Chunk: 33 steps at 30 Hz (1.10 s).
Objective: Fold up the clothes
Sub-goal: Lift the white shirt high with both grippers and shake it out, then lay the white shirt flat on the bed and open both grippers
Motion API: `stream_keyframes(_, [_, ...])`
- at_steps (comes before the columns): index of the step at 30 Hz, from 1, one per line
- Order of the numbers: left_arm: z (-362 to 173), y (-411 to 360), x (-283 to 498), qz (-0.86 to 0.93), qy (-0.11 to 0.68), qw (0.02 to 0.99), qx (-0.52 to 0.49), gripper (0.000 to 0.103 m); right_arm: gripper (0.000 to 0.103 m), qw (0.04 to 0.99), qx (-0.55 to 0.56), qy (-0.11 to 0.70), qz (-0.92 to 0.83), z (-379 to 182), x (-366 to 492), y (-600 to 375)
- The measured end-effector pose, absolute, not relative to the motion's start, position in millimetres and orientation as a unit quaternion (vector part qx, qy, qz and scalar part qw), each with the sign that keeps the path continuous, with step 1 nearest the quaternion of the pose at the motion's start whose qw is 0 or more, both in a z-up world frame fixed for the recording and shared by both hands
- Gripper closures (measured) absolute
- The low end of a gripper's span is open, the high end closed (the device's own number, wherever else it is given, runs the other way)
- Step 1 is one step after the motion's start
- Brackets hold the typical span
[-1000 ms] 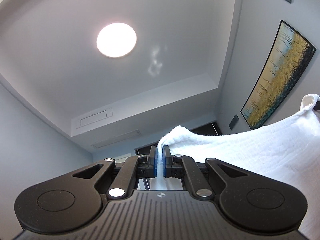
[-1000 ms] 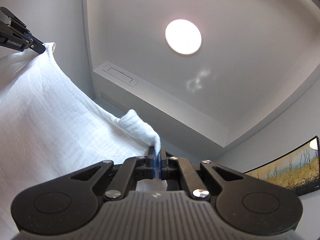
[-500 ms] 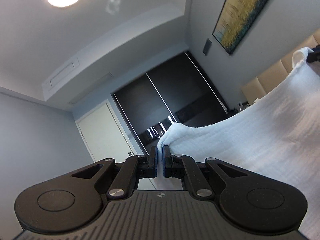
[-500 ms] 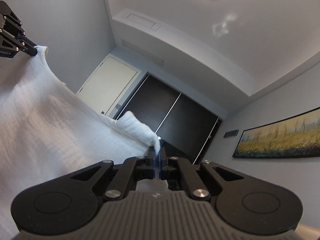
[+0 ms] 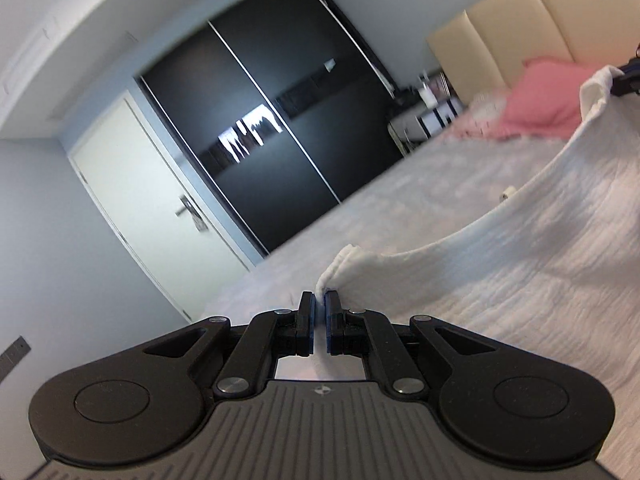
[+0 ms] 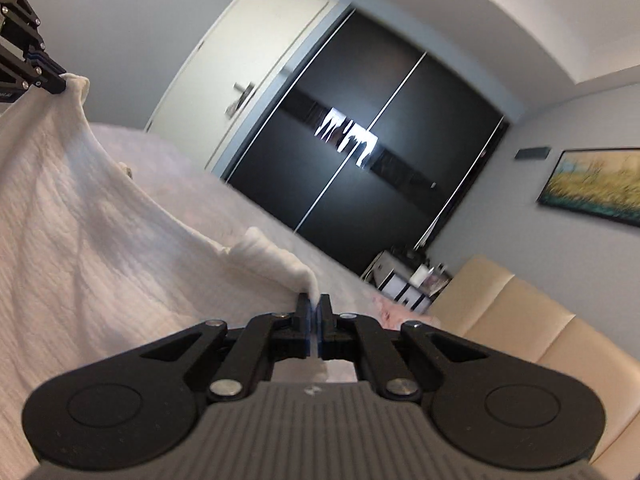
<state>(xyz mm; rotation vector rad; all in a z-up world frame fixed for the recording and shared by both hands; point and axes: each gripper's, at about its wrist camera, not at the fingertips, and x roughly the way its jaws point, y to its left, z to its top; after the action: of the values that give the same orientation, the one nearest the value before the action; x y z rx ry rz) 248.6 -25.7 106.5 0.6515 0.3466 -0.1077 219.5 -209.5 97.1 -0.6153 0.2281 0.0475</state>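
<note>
White textured cloth (image 5: 532, 264), a garment or towel whose exact kind is unclear, is hanging stretched between two sets of tongs above a bed (image 5: 400, 204). In the left wrist view, the left tongs (image 5: 319, 308) are pinching one corner of the cloth, clenched so only a thin sliver of fabric is showing between the blue pads. From that corner the top edge is sagging in a curve and then rising toward the upper right, where the right tongs (image 5: 626, 76) are gripping the opposite corner at the edge of the frame. In the right wrist view, the right tongs (image 6: 314, 312) are likewise clamped on a bunched corner of the cloth (image 6: 80, 248), and the left tongs (image 6: 48, 80) are appearing at the upper left, holding the far corner. The fabric is filling the space between them, rippled with soft creases.

Behind the cloth, the bed is lying under a pale cover, with a pink pillow (image 5: 548, 96) resting against a cream padded headboard (image 5: 532, 20). A dark sliding wardrobe (image 6: 360, 152) is standing beyond the bed, beside a white door (image 5: 160, 208). A landscape painting (image 6: 596, 188) is hanging on the grey wall.
</note>
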Motion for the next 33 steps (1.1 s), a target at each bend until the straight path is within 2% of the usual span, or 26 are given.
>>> stream_keyframes(9, [-16,-13,332,-0.08,0.265,0.898,0.341,0.1,0.1,0.916,-0.323,0.232,0.046,-21,358,-201])
stream_keyframes(14, [-75,-6,356,-0.097,0.317,0.888,0.319,0.1,0.1,0.902,-0.308,0.298,0.051,-99,409,-196])
stream_keyframes(16, [-91,-8,362,-0.105,0.324,0.884,0.32,0.1,0.1,0.897,-0.3,0.32,0.053,-124,402,-206])
stream_keyframes(23, [-125,-14,375,-0.112,0.342,0.88,0.309,0.098,0.099,0.887,-0.281,0.361,0.057,-159,390,-229])
stream_keyframes(26, [-125,-20,371,-0.11,0.336,0.876,0.328,0.098,0.096,0.889,-0.277,0.36,0.061,-152,386,-231])
stream_keyframes(27, [-122,-21,373,-0.113,0.339,0.875,0.327,0.097,0.094,0.891,-0.267,0.363,0.06,-149,387,-233])
stream_keyframes(28, [-114,-18,372,-0.114,0.341,0.878,0.315,0.088,0.086,0.893,-0.256,0.365,0.06,-146,387,-236])
stream_keyframes(29, [-106,-15,371,-0.114,0.344,0.883,0.3,0.081,0.072,0.896,-0.247,0.365,0.054,-140,386,-240])
stream_keyframes(31, [-87,-8,365,-0.109,0.342,0.892,0.276,0.053,0.058,0.906,-0.223,0.358,0.045,-125,383,-250])
stream_keyframes(32, [-76,-4,360,-0.102,0.335,0.897,0.269,0.051,0.049,0.909,-0.211,0.356,0.042,-117,381,-254])
stream_keyframes(33, [-64,-1,354,-0.097,0.328,0.901,0.267,0.051,0.045,0.913,-0.195,0.356,0.034,-107,377,-260])
